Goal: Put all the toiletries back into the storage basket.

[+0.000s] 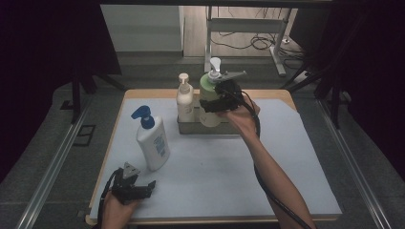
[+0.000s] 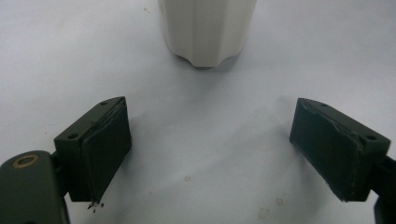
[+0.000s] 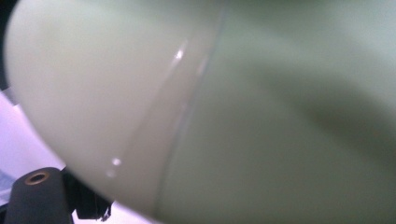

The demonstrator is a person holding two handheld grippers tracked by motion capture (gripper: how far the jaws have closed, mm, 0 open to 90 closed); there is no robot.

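A pale green pump bottle [image 1: 209, 119] stands at the metal tray [image 1: 231, 129] at the back of the table. My right gripper [image 1: 210, 106] is shut on its body from the right side. In the right gripper view the green bottle [image 3: 233, 112] is pressed close against the camera, with one black jaw at its lower left edge. A white bottle with a blue pump [image 1: 153, 143] stands front left. My left gripper [image 1: 151, 184] lies low on the table just in front of it, open and holding nothing. Its jaws [image 2: 210, 154] stand wide apart, short of that white bottle's base [image 2: 208, 28].
A cream pump bottle [image 1: 185, 102] stands in the left part of the tray, next to the green one. A white sheet [image 1: 239, 167] covers the wooden tabletop. Metal rails run along both sides, and a desk frame with cables stands beyond the far edge.
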